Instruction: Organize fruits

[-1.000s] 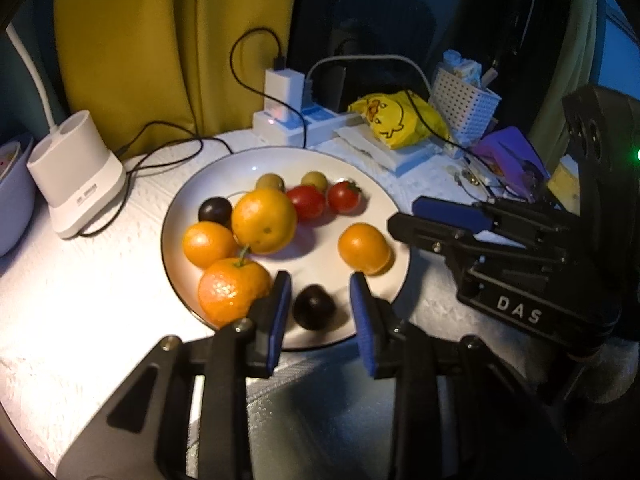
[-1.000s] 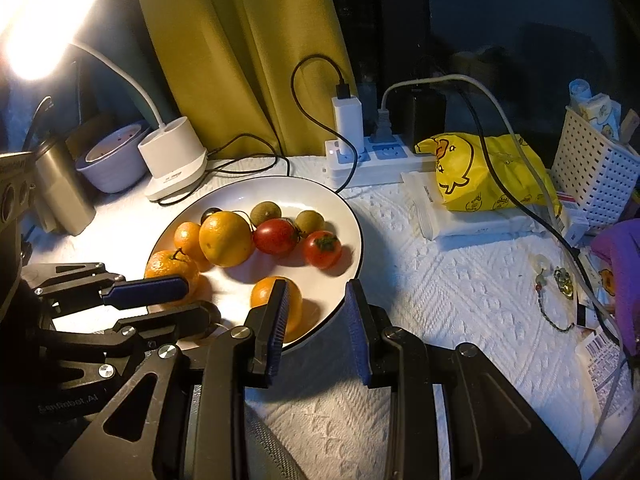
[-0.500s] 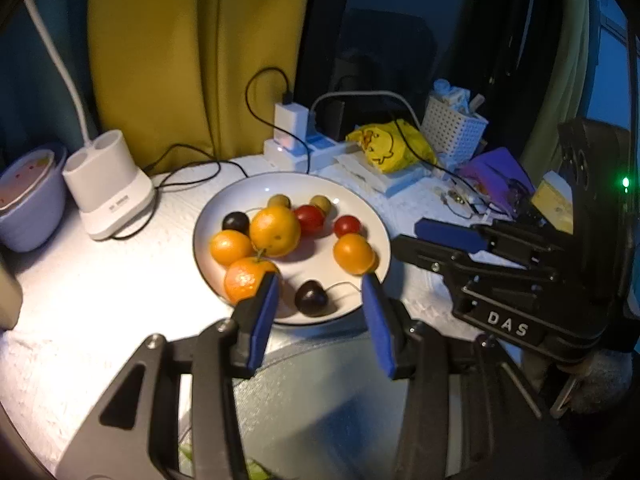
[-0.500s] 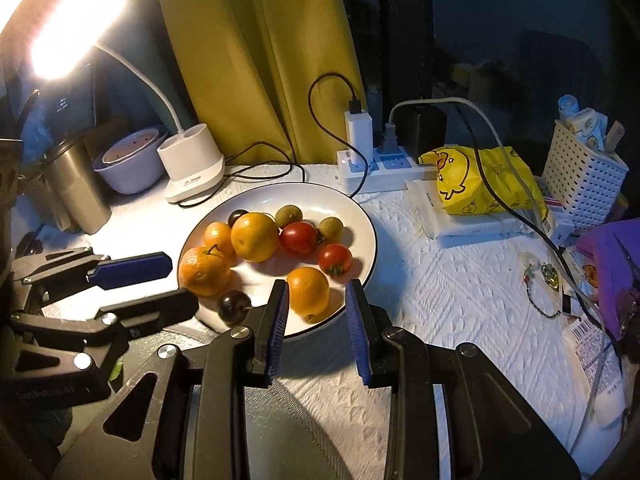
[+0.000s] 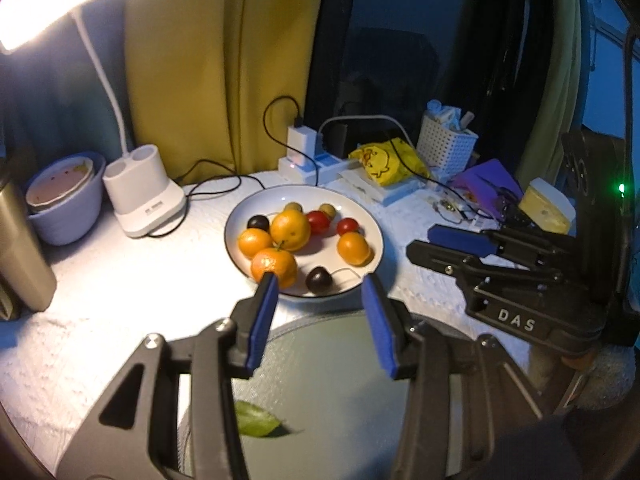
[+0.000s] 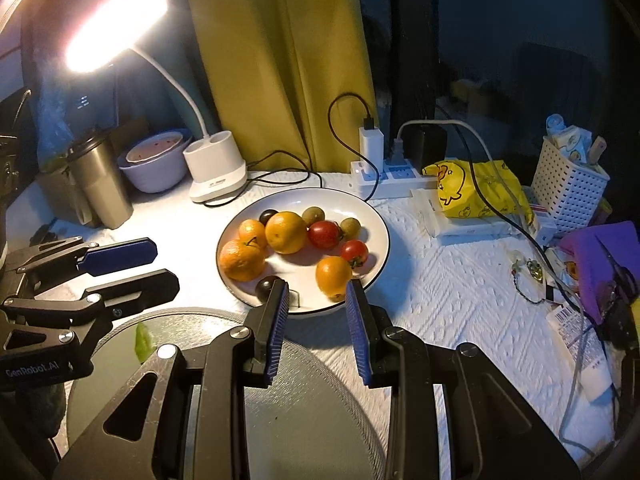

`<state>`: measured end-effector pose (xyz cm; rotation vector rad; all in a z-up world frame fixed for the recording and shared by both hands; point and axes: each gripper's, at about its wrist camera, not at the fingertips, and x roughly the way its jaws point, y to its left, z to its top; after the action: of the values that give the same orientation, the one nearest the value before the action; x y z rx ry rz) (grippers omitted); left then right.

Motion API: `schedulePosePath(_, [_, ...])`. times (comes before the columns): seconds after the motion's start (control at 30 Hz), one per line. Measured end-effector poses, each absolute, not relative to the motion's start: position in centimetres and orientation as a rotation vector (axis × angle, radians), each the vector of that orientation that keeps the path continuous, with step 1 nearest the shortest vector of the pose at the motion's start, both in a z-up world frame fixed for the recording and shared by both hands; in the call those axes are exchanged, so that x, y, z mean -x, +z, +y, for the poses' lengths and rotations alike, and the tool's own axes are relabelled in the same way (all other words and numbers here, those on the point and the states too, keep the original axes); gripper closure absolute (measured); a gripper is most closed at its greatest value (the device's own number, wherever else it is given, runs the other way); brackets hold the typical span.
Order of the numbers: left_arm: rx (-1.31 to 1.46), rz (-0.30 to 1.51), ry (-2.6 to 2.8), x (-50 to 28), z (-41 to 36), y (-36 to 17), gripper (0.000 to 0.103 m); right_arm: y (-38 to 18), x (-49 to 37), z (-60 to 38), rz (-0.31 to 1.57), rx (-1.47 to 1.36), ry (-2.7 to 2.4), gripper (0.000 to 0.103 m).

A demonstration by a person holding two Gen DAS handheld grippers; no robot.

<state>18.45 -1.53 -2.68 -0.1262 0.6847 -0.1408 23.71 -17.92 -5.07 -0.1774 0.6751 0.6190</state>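
Note:
A white plate (image 5: 360,208) (image 6: 376,216) holds several oranges (image 5: 290,229) (image 6: 285,232), two red tomatoes (image 5: 319,221) (image 6: 324,234), two small green-brown fruits (image 6: 313,215) and two dark plums (image 5: 319,280) (image 6: 267,286). My left gripper (image 5: 320,304) (image 6: 120,268) is open and empty, raised above the plate's near edge. My right gripper (image 6: 318,312) (image 5: 448,240) is open and empty, just in front of the plate's near rim. A grey round tray (image 5: 320,380) (image 6: 312,400) with a green leaf (image 5: 256,424) lies below both grippers.
A lit desk lamp with a white base (image 6: 216,172) stands to the left, with a purple bowl (image 6: 154,162) and metal tumblers (image 6: 100,184). A power strip with cables (image 6: 384,172), a yellow duck bag (image 6: 476,188), a white basket (image 6: 568,184) and purple clutter (image 6: 600,264) lie behind and right.
Both grippers have pulled back and up from the plate, so more of the table and the grey tray shows. The left gripper's jaws have opened wider.

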Motion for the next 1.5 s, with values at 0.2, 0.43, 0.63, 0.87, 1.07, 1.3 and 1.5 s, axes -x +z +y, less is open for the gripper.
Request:
schedulePosePath(0.2, [0.123, 0.66, -0.126, -16.4, -1.2, -1.8, 0.057, -4.1, -21.8, -18.1, 0.653, 0.184, 0.622, 0.072])
schedulePosePath(0.43, [0.134, 0.621, -0.1, -13.8, -0.6, -0.5, 0.03, -2.7, -19.4, -18.6, 0.622, 0.187, 0.616, 0.071])
schedulePosePath(0.63, [0.142, 0.582, -0.082, -11.5, -0.2, 0.7, 0.025, -1.5, -17.3, -18.9, 0.594, 0.193, 0.609, 0.071])
schedulePosePath(0.87, [0.14, 0.545, -0.042, -9.3, 0.3, 2.2, 0.015, 0.3, -15.0, -19.7, 0.549, 0.179, 0.591, 0.054])
schedulePosePath(1.07, [0.135, 0.496, -0.02, -7.5, 0.3, 3.8, 0.015, 1.9, -13.4, -20.3, 0.512, 0.172, 0.578, 0.053])
schedulePosePath(1.3, [0.13, 0.461, 0.0, -6.3, 0.4, 5.5, 0.015, 3.7, -11.8, -20.8, 0.472, 0.17, 0.576, 0.051])
schedulePosePath(1.5, [0.11, 0.431, 0.022, -5.6, 0.2, 6.5, 0.015, 4.8, -10.6, -21.2, 0.438, 0.174, 0.565, 0.047])
